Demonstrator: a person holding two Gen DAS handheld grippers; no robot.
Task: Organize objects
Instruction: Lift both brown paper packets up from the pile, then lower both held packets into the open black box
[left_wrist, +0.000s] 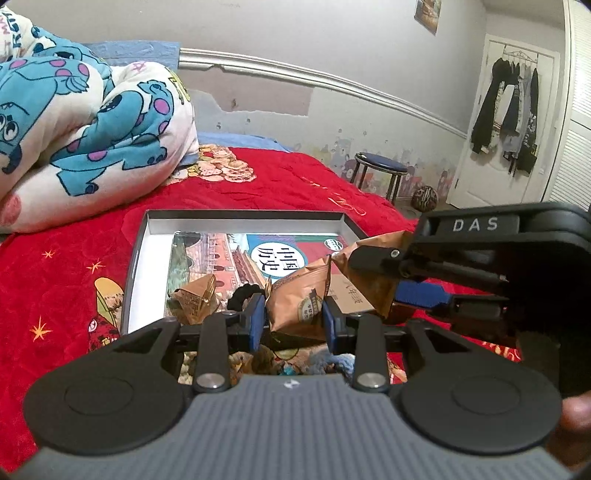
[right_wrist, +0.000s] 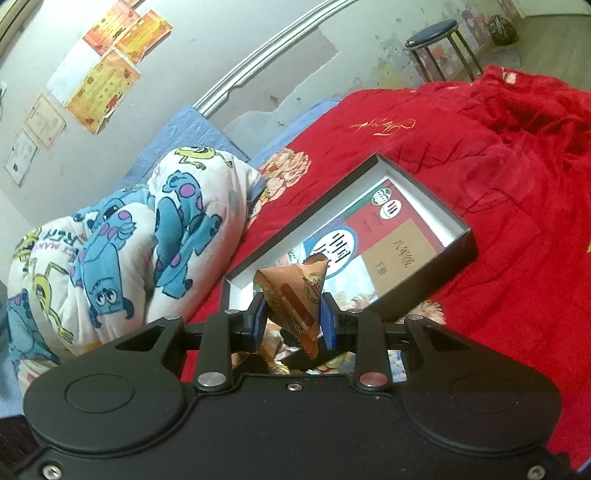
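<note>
Both grippers are pinching brown snack packets, the left gripper (left_wrist: 293, 319) holding its packet (left_wrist: 299, 299) over the near edge of the open box (left_wrist: 236, 216) on the bed, the right gripper (right_wrist: 293, 317) holding its upright packet (right_wrist: 295, 295) just short of it.

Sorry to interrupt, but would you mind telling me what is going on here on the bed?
A person is tidying snacks into a shallow box on the red blanket. The left gripper is shut on one brown snack packet, and the right gripper on another, both held over the box. A book, a third packet and a black hair tie already lie inside.
</note>
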